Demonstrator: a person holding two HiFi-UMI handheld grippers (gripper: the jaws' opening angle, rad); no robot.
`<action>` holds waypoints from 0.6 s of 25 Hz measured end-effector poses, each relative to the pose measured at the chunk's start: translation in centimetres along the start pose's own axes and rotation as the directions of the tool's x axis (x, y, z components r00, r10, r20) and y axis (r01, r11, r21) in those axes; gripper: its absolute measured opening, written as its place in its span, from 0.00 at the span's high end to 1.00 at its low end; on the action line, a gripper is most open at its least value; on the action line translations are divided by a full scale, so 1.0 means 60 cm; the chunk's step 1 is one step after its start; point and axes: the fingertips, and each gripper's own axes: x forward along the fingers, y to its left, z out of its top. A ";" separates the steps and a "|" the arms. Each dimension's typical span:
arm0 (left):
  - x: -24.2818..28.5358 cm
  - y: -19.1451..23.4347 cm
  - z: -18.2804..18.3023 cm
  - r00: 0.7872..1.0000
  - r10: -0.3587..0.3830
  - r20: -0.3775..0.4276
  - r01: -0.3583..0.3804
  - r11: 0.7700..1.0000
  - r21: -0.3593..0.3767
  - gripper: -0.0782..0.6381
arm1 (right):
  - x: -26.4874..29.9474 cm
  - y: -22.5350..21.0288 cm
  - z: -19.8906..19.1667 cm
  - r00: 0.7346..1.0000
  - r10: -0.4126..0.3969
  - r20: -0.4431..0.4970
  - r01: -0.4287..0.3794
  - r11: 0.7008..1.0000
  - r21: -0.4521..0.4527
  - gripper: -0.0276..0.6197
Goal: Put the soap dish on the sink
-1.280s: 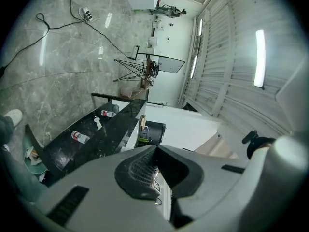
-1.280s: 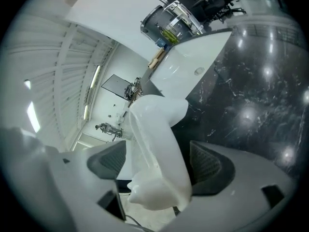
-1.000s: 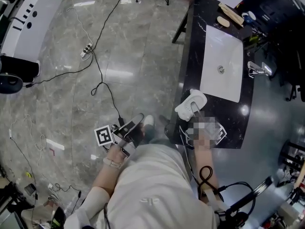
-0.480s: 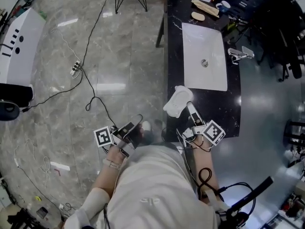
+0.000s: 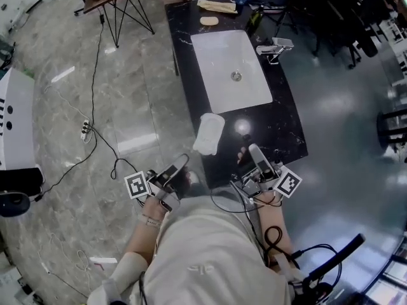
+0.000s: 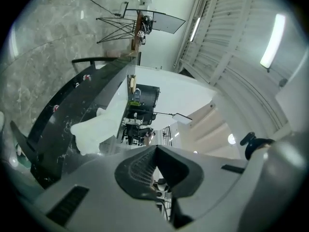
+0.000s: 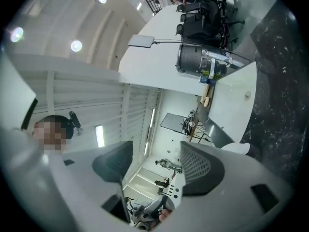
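- White soap dish [image 5: 210, 134] lies flat on the black counter [image 5: 283, 132], just before the basin [image 5: 229, 68] — the placing looks done.
- Right gripper [image 5: 250, 152] is clear of it; its jaws are apart, have just been closing, and hold nothing.
- Left gripper [image 5: 180, 163] — jaws together, empty, off the counter.
- Only pulling away seems left.

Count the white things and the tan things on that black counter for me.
White: 2, the soap dish and the sink basin
Tan: 2, the oval bar and the long flat piece
Total: 4
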 end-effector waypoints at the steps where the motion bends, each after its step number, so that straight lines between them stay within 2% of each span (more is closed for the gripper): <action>1: 0.012 -0.001 -0.008 1.000 -0.002 -0.022 0.002 1.000 0.000 0.88 | -0.011 0.011 0.006 1.000 0.010 0.014 -0.010 1.000 -0.007 0.47; 8: 0.094 0.002 -0.090 0.982 -0.004 -0.188 0.002 1.000 -0.009 0.88 | -0.116 0.066 0.046 0.990 0.058 0.126 -0.052 0.997 -0.056 0.60; 15: 0.159 -0.004 -0.194 0.941 -0.020 -0.338 0.017 1.000 -0.013 0.88 | -0.243 0.093 0.077 0.964 0.048 0.262 -0.025 0.996 -0.090 0.70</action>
